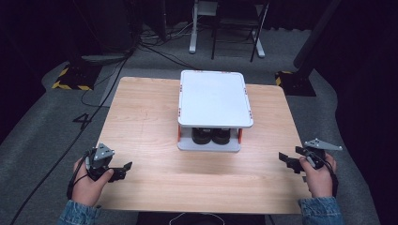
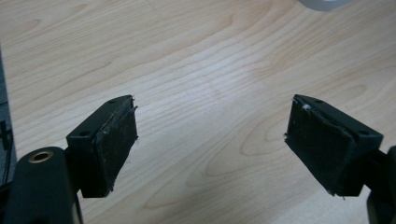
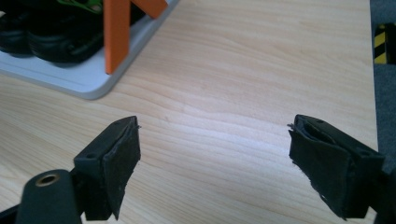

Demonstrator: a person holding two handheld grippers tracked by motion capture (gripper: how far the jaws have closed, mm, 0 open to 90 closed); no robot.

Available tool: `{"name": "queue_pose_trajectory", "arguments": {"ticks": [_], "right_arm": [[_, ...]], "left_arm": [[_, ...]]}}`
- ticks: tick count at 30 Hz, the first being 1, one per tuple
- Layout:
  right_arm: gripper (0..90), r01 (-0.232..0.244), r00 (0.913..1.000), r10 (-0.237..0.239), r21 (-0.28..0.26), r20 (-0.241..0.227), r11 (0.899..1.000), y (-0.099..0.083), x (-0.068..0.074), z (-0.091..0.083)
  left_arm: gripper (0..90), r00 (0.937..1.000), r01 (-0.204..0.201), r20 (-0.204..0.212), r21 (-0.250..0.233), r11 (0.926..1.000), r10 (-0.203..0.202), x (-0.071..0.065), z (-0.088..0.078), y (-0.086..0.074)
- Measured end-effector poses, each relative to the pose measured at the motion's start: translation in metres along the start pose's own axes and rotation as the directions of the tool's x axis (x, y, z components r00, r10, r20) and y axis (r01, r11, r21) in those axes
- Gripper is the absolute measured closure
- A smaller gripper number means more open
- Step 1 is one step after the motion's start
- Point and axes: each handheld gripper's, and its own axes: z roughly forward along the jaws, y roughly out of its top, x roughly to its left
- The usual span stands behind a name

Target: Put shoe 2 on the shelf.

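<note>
A white two-level stand (image 1: 215,98) with orange corner posts (image 3: 116,35) sits at the middle of the wooden table (image 1: 150,122). Two black round objects (image 1: 211,136) rest on its lower tray (image 3: 79,79), under the top board. My left gripper (image 1: 123,168) is held low near the table's front left, open with nothing between its jaws; in the left gripper view (image 2: 210,144) bare wood lies between its pads. My right gripper (image 1: 284,159) hovers at the front right edge, pointing left toward the stand, open and empty. The right gripper view (image 3: 215,154) shows the stand's near corner at its upper left.
Beyond the table lie grey carpet, cables (image 1: 155,47), a white desk leg (image 1: 193,33) and a folding chair frame (image 1: 257,33). Yellow-black striped bases (image 1: 70,77) stand at both far corners. The table's right edge (image 3: 373,93) runs close beside my right gripper.
</note>
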Motion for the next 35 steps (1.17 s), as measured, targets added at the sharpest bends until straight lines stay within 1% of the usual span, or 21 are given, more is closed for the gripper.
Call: {"name": "queue_pose_trajectory", "arguments": {"ticks": [2,4,5,7,8,9,10,11,12,13,14,15,16,19,20,22,25,27,28,30,35], "right_arm": [[16.7,-0.001,1.0,0.001,0.015,0.006,1.0,-0.003,-0.004,0.005],[16.9,-0.005,1.0,0.005,0.022,0.009,1.0,-0.005,-0.005,0.007],[16.8,0.002,1.0,-0.002,0.029,0.009,1.0,-0.01,-0.008,0.015],[16.8,0.002,1.0,-0.002,0.031,0.006,1.0,-0.012,-0.009,0.019],[16.8,0.004,1.0,-0.004,0.028,0.002,1.0,-0.016,-0.011,0.026],[16.8,0.004,1.0,-0.004,0.028,0.002,1.0,-0.016,-0.011,0.026],[17.2,0.009,1.0,-0.009,0.018,0.001,1.0,-0.018,-0.011,0.032],[17.2,0.009,1.0,-0.009,0.018,0.001,1.0,-0.018,-0.011,0.032],[17.2,0.036,0.9993,-0.036,0.008,0.013,0.999,-0.018,-0.012,0.037],[17.2,0.036,0.9993,-0.036,0.008,0.013,0.999,-0.018,-0.012,0.037],[17.4,0.048,0.9987,-0.048,0.001,0.021,0.999,-0.019,-0.013,0.042],[17.4,0.048,0.9987,-0.048,0.001,0.021,0.999,-0.019,-0.013,0.042],[17.7,0.048,0.9986,-0.048,-0.001,0.025,0.999,-0.02,-0.013,0.047],[17.6,0.047,0.9988,-0.047,0.004,0.016,0.999,-0.021,-0.013,0.052],[17.7,0.035,0.999,-0.035,-0.001,0.027,0.999,-0.023,-0.012,0.057],[17.8,0.025,0.9993,-0.025,0.001,0.029,1.0,-0.023,-0.011,0.059],[17.9,0.033,0.9992,-0.033,0.014,0.022,0.999,-0.024,-0.009,0.062],[17.5,0.036,0.999,-0.036,0.026,0.025,0.999,-0.024,-0.008,0.065],[17.2,0.059,0.9974,-0.061,0.039,0.04,0.997,-0.024,-0.007,0.067],[16.5,0.069,0.9967,-0.071,0.043,0.039,0.997,-0.024,-0.006,0.067],[16.0,0.08,0.9954,-0.083,0.05,0.048,0.996,-0.024,-0.005,0.068]], "left_arm": [[17.0,0.9999,0.008,-0.007,-0.007,0.9999,-0.008,0.002,0.001,-0.001],[17.0,0.9999,0.011,-0.007,-0.003,0.9999,-0.011,0.003,0.002,-0.003],[17.0,0.9998,0.01,-0.015,-0.003,0.9999,-0.01,0.005,0.003,-0.004],[17.0,0.9998,0.012,-0.018,0.003,0.9999,-0.012,0.007,0.005,-0.006],[17.0,0.9998,0.01,-0.019,0.001,0.9999,-0.01,0.009,0.006,-0.007],[17.0,0.9998,0.01,-0.019,0.001,0.9999,-0.01,0.009,0.006,-0.007],[17.0,0.9996,0.016,-0.023,-0.003,0.9999,-0.016,0.01,0.007,-0.007],[17.0,0.9996,0.018,-0.023,-0.01,0.9998,-0.018,0.011,0.007,-0.008],[17.1,0.9996,0.015,-0.024,-0.013,0.9998,-0.016,0.012,0.008,-0.008],[17.1,0.9996,0.018,-0.022,-0.013,0.9998,-0.018,0.013,0.008,-0.009],[17.1,0.9992,0.028,-0.027,-0.017,0.9995,-0.029,0.014,0.01,-0.01],[17.0,0.9992,0.028,-0.027,-0.017,0.9995,-0.029,0.014,0.01,-0.01],[17.1,0.9991,0.03,-0.03,-0.013,0.9995,-0.03,0.014,0.01,-0.01],[17.1,0.9988,0.033,-0.035,-0.014,0.9994,-0.033,0.015,0.012,-0.012],[17.1,0.9987,0.034,-0.038,-0.016,0.9993,-0.034,0.016,0.013,-0.013],[17.1,0.9987,0.033,-0.039,-0.022,0.9992,-0.034,0.017,0.013,-0.013],[17.6,0.998,0.04,-0.047,-0.049,0.998,-0.042,0.018,0.013,-0.014],[17.7,0.9979,0.038,-0.05,-0.048,0.9981,-0.041,0.019,0.013,-0.014],[17.7,0.9981,0.037,-0.047,-0.045,0.9983,-0.039,0.019,0.013,-0.015],[17.6,0.998,0.04,-0.048,-0.047,0.9981,-0.042,0.019,0.013,-0.015],[17.7,0.9985,0.038,-0.038,-0.043,0.9984,-0.039,0.02,0.012,-0.015]]}}
